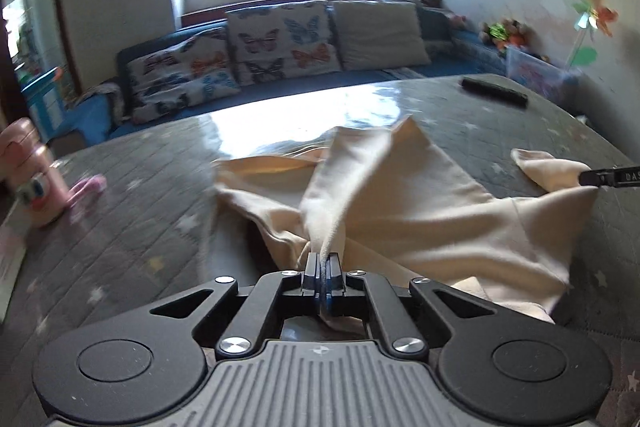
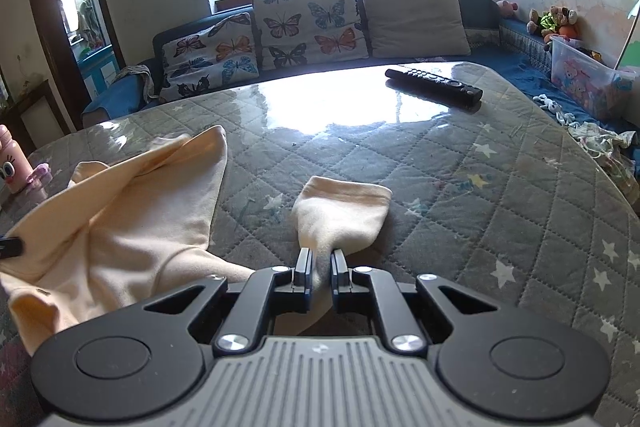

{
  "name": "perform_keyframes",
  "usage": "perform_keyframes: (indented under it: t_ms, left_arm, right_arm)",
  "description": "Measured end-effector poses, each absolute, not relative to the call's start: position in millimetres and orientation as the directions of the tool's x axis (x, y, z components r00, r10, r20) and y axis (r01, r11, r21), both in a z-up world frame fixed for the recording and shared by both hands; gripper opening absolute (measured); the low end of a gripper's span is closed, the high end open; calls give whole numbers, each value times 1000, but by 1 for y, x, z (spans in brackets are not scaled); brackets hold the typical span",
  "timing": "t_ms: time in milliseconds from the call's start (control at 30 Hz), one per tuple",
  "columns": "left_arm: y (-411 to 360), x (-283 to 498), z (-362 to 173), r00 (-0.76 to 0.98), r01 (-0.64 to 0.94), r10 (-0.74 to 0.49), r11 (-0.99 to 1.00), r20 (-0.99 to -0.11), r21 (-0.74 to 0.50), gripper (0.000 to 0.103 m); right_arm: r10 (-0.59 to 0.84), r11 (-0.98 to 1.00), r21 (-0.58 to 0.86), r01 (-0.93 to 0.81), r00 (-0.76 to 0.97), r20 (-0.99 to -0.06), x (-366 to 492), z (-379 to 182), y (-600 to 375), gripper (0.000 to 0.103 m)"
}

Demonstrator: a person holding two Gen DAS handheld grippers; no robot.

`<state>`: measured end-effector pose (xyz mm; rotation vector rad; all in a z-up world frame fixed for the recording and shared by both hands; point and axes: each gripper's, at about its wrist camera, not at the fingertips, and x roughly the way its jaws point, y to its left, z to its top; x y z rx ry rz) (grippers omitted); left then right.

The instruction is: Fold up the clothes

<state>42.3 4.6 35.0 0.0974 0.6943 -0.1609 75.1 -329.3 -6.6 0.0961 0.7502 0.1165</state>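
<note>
A cream garment lies crumpled on the quilted grey table cover. My left gripper is shut on a bunched fold of it near the table's front. In the right wrist view the garment's body spreads to the left and one sleeve lies ahead. My right gripper is shut on that sleeve near its base; the cuff end points away. The right gripper's tip also shows at the right edge of the left wrist view, and the left gripper's tip at the left edge of the right wrist view.
A black remote lies at the table's far right. A pink bottle stands at the left edge, with a small pink item beside it. A sofa with butterfly cushions runs behind the table. A toy bin sits at the right.
</note>
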Motion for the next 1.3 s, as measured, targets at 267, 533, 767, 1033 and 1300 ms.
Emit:
perform_keyframes:
  t_ms: [267, 533, 767, 1033, 1300]
  left_arm:
    - [60, -22, 30, 735, 37, -78, 996, -674, -76, 3]
    - [66, -34, 19, 698, 55, -33, 998, -716, 7, 10]
    - [30, -9, 31, 755, 137, -44, 986, -654, 91, 51]
    - [-10, 39, 18, 743, 224, -84, 966, -664, 128, 52]
    - [-37, 79, 0, 710, 264, -93, 954, -698, 142, 52]
  right_arm:
    - [146, 989, 95, -111, 709, -690, 57, 0, -319, 8]
    - [154, 987, 80, -143, 650, -744, 36, -8, -316, 22]
    - [124, 990, 39, -137, 692, -712, 36, 11, -319, 38]
    - [30, 999, 47, 4, 699, -715, 67, -10, -360, 37]
    - [73, 992, 125, 27, 684, -726, 99, -39, -377, 26]
